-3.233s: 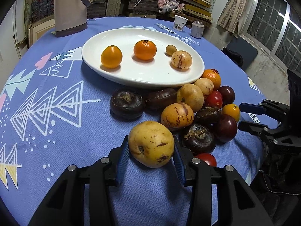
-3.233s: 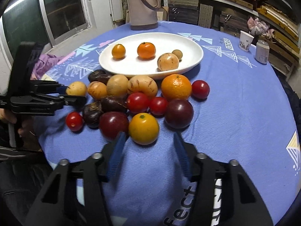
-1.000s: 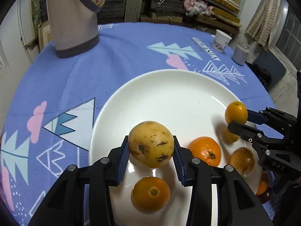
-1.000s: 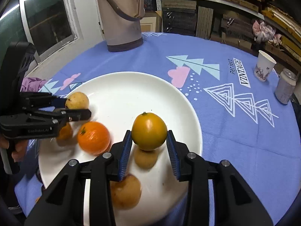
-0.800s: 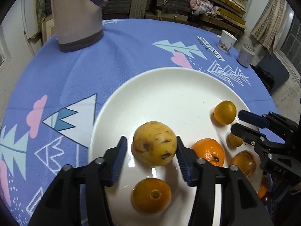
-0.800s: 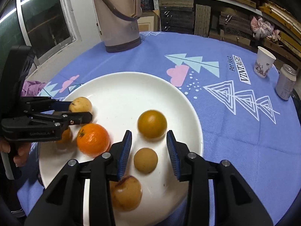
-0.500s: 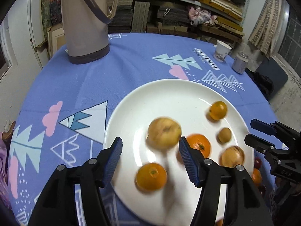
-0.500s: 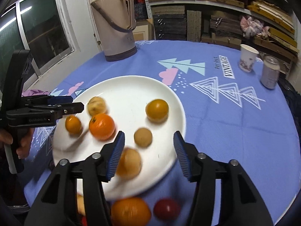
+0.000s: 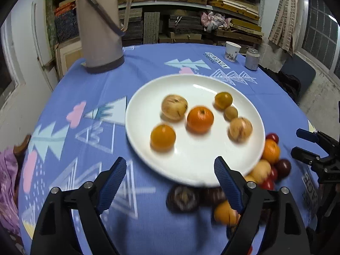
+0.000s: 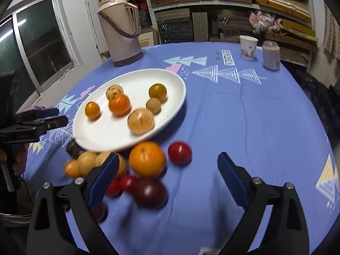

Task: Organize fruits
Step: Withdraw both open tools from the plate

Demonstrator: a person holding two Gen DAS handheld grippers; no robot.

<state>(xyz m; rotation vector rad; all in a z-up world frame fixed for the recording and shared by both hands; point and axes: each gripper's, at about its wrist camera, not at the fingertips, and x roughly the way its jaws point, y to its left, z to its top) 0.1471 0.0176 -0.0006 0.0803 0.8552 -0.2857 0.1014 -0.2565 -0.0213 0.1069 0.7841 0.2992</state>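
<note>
A white plate (image 9: pixel 191 87) on the blue tablecloth carries several fruits, among them a speckled yellow fruit (image 9: pixel 174 107), a mandarin (image 9: pixel 200 119) and a small yellow-orange fruit (image 10: pixel 157 91). My left gripper (image 9: pixel 170 165) hangs over the plate's near rim, its jaws opening with nothing between them. My right gripper (image 10: pixel 167 159) hovers above the loose pile, jaws opening and empty. That pile holds a big orange (image 10: pixel 147 158), a red tomato (image 10: pixel 179 150) and a dark plum (image 10: pixel 150 192). Each gripper shows in the other's view: left gripper (image 10: pixel 60 116), right gripper (image 9: pixel 301 142).
A beige thermos (image 9: pixel 99 27) stands at the table's far left. A paper cup (image 9: pixel 232 51) and a can (image 9: pixel 252 59) sit at the far right. A dark mangosteen (image 9: pixel 183 198) lies by the plate's near edge. A hand (image 10: pixel 19 159) holds the left gripper.
Both grippers let go of their fruits onto the plate, the speckled yellow one from the left, the yellow-orange one from the right. Both then drew back and their jaws spread wide.
</note>
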